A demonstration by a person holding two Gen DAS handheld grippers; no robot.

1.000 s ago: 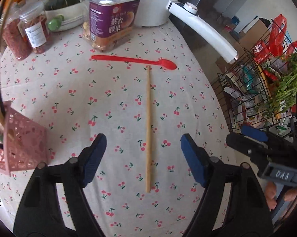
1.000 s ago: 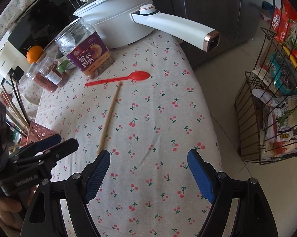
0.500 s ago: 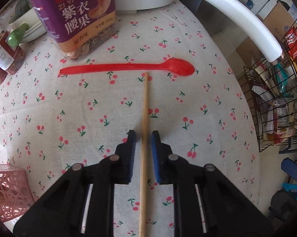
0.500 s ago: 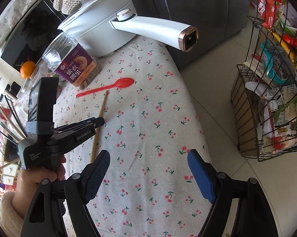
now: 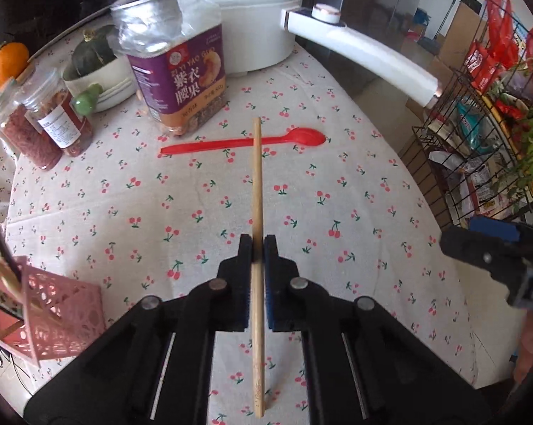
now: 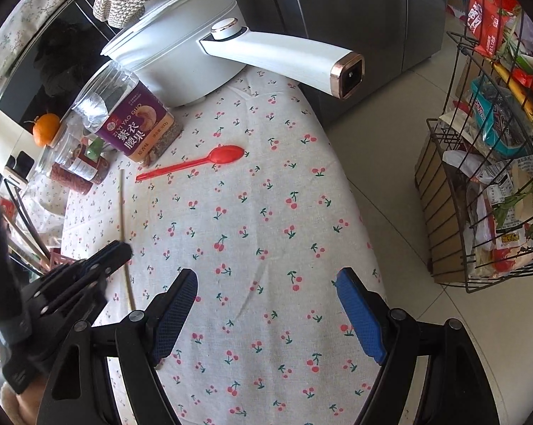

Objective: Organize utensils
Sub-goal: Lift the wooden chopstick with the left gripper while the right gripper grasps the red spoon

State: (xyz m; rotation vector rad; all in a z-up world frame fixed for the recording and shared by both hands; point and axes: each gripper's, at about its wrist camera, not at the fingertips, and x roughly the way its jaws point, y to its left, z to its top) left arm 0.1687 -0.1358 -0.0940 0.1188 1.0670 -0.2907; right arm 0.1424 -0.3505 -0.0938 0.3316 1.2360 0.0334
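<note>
My left gripper is shut on a wooden chopstick and holds it lifted above the cherry-print tablecloth; it also shows in the right wrist view. A red plastic spoon lies flat beyond it, also seen in the right wrist view. A pink lattice utensil holder with several chopsticks stands at lower left. My right gripper is open and empty above the table's near right part.
A purple-labelled nut jar, two spice jars, a bowl with a squash and a white pot with a long handle stand at the back. A wire rack of groceries stands right of the table.
My left gripper closed on the chopstick and lifted it off the cloth; its far tip now overlaps the red spoon. The right gripper stayed open and shifted little.
</note>
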